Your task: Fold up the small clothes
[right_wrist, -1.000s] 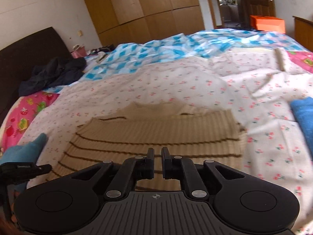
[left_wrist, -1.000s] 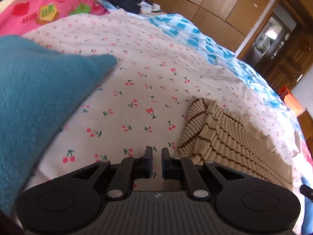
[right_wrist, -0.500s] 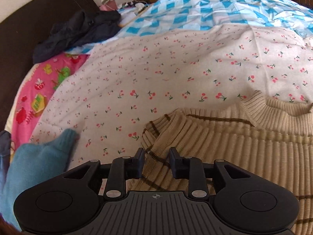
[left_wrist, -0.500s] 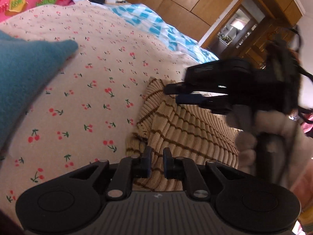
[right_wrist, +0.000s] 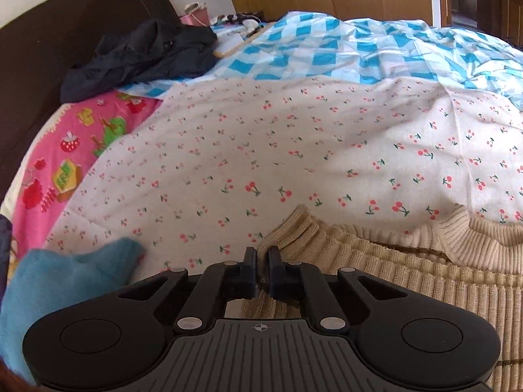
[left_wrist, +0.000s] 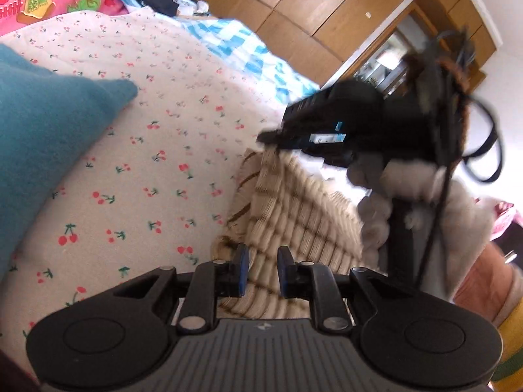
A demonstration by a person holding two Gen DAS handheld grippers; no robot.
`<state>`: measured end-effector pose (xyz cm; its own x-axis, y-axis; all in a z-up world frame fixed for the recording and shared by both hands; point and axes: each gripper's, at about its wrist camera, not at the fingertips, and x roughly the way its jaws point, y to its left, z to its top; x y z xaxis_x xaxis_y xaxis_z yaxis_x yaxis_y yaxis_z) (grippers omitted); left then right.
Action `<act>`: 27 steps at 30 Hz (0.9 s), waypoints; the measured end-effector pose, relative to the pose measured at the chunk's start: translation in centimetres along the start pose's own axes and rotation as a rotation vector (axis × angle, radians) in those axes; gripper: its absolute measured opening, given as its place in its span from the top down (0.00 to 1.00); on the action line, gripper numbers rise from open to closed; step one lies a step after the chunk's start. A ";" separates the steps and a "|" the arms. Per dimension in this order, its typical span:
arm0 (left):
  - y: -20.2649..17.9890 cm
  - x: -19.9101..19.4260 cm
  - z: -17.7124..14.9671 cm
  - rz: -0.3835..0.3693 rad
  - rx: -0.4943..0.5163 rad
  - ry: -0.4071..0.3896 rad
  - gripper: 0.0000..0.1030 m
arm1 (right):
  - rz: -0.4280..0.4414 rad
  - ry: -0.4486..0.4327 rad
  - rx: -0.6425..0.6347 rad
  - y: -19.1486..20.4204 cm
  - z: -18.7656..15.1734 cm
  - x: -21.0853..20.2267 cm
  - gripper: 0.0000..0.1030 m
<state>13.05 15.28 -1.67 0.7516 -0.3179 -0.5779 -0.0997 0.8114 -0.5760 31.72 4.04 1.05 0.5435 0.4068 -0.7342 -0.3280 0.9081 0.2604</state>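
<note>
I have the beige striped sweater point(right_wrist: 408, 271) lying on the cherry-print bed cover point(right_wrist: 261, 150). Right gripper point(right_wrist: 260, 271) is clamped on its shoulder corner. Left gripper point(left_wrist: 260, 274) jaws are opening over the hem edge; the knit seems to lie between them, ungripped. Step: pinching corners for a fold. Next: close left, then lift both together.

The right tool point(right_wrist: 260, 269) has closed on the sweater point(right_wrist: 408, 271) shoulder, lifting it.

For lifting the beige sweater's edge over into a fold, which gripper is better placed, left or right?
Right, I'd judge. The right gripper is already pinched on the sweater at its shoulder edge, while the left gripper has its jaws opening with knit between them, not gripped.
</note>
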 end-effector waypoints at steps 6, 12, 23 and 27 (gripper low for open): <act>0.6 1.8 0.0 0.079 -0.015 0.103 0.78 | -0.025 0.098 0.036 -1.7 -1.8 3.6 0.88; 1.4 1.7 -0.1 0.116 -0.057 0.101 0.73 | 0.047 0.049 0.086 -2.4 -1.4 1.2 0.86; 1.4 0.6 -0.2 0.111 -0.081 0.057 0.73 | 0.028 0.118 0.069 -1.0 -2.3 2.5 0.66; 1.0 -0.4 -0.6 0.070 -0.102 0.041 0.72 | 0.013 0.108 0.019 -0.4 -2.2 1.7 0.66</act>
<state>12.21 15.88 -2.34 0.7134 -0.2837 -0.6408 -0.2183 0.7789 -0.5879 31.07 4.12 -1.72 0.4523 0.4065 -0.7938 -0.3192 0.9049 0.2816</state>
